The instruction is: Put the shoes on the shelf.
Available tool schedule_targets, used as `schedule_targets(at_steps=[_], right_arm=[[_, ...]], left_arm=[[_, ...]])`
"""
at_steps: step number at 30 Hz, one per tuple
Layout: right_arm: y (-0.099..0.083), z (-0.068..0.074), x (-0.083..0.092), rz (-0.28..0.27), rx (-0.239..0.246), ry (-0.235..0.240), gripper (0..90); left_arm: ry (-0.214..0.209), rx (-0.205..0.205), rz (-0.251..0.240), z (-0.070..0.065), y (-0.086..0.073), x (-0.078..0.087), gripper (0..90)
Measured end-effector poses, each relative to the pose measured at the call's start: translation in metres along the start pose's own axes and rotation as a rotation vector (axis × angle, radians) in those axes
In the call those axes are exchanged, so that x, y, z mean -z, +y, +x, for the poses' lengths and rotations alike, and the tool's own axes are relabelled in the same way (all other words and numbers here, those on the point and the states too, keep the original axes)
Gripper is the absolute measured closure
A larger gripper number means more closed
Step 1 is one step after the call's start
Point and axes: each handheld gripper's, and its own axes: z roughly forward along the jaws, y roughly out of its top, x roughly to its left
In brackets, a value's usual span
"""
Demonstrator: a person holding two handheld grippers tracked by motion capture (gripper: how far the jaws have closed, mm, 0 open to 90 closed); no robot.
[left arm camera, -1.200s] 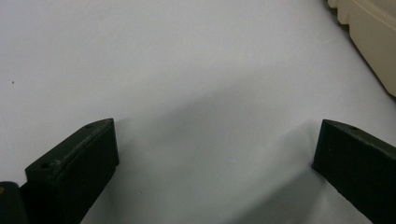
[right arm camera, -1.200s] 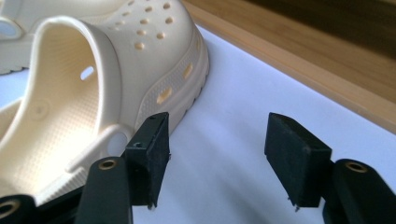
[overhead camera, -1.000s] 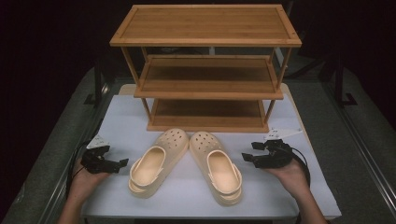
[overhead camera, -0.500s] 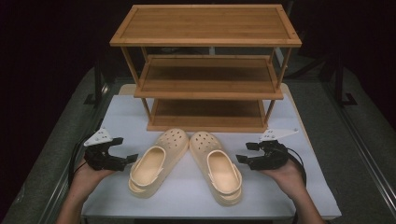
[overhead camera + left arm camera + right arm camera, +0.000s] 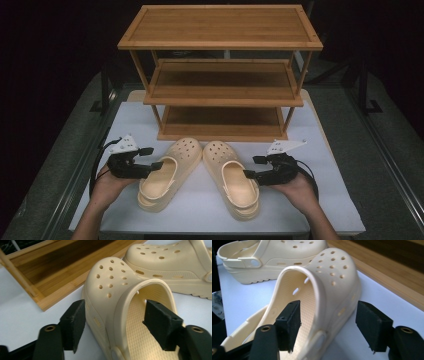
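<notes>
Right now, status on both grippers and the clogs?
Left gripper jaws just closing, straddling left clog side wall, no pinch yet. Right gripper open astride right clog wall. Shoe rack ahead, nothing blocking.

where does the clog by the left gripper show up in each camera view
High view: left clog, lower centre left, beside its twin.
Left gripper view: centre, its side wall between the black jaws.
Right gripper view: top left, lying behind the near clog.
Shared landmark: wooden rack.
</notes>
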Motion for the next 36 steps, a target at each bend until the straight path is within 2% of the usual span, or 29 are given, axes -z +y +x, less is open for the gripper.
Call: schedule_targets(at_steps=[6,11,13,15,20,25,31,36], right_arm=[[0.003,0.004,-0.015,0.024,0.03,0.005,46.2],[0.003,0.003,-0.024,0.033,0.038,-0.022,55.5],[0.003,0.003,-0.026,0.034,0.043,-0.036,60.5],[0.003,0.003,-0.026,0.026,0.049,-0.028,64.9],[0.003,0.005,-0.023,0.026,0.066,-0.05,71.5],[0.003,0.007,-0.021,0.021,0.095,-0.106,76.9],[0.003,0.005,-0.015,0.01,0.098,-0.172,81.5],[0.001,0.001,-0.007,0.004,0.08,-0.189,83.2]], left_arm=[[-0.001,-0.018,0.022,-0.002,-0.002,-0.007,52.7],[-0.003,-0.018,0.046,-0.002,-0.003,-0.013,62.2],[0.017,-0.029,0.054,-0.003,-0.003,-0.015,65.9],[0.029,-0.029,0.058,-0.004,-0.002,-0.015,68.5],[0.067,-0.027,0.076,-0.007,0.0,-0.014,73.7],[0.097,-0.032,0.078,-0.009,0.001,-0.012,77.5],[0.14,-0.039,0.075,-0.013,0.004,-0.011,80.7],[0.144,-0.022,0.061,-0.014,0.006,-0.01,82.6]])
